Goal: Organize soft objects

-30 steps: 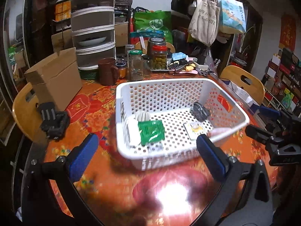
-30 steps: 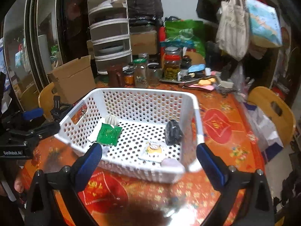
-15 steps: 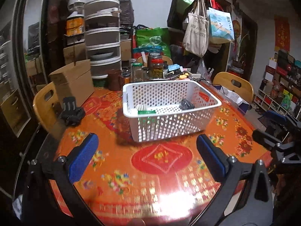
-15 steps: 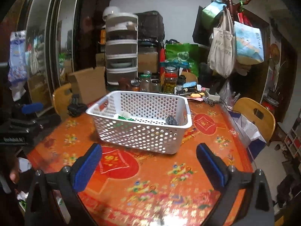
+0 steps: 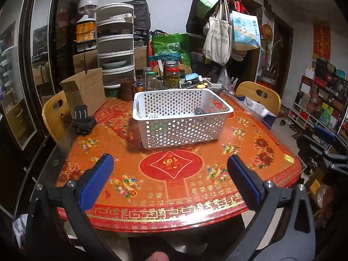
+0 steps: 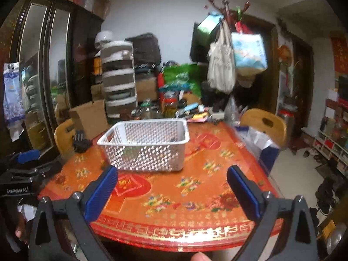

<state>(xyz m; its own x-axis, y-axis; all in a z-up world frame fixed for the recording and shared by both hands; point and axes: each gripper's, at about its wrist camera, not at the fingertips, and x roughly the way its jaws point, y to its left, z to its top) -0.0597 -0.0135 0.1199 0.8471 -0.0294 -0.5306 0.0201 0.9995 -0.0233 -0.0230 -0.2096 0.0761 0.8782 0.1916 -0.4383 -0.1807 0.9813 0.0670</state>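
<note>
The white basket (image 5: 182,117) is sitting near the middle of the orange patterned table (image 5: 174,187), and the soft stuff is already lying inside it: a dark lump (image 5: 199,111) toward the right end, something whitish (image 5: 152,115) at the left end, and bits of green showing through the holes in the front wall. From this low angle nobody's really seeing the basket floor, so it's hard to tell what else is in there.

The left gripper (image 5: 170,178) is hanging off the near edge of the table with its blue pads spread wide and nothing between them. The right gripper (image 6: 173,190) is doing the same thing, wide apart and empty, well short of the basket. A fingertip is poking in at the bottom of each view, so the person is just holding both tools back from the table.

Judging by that, the sorting is looking pretty much finished, or at least paused.

What could go wrong: the right view is coming through blurry, so that gripper is probably swinging, and a fast swing back in could be clipping the basket rim and shoving it toward the jars (image 5: 171,76) crowding the far side. Also the table is looking glossy, so the light plastic basket is likely sliding easily if bumped.
</note>
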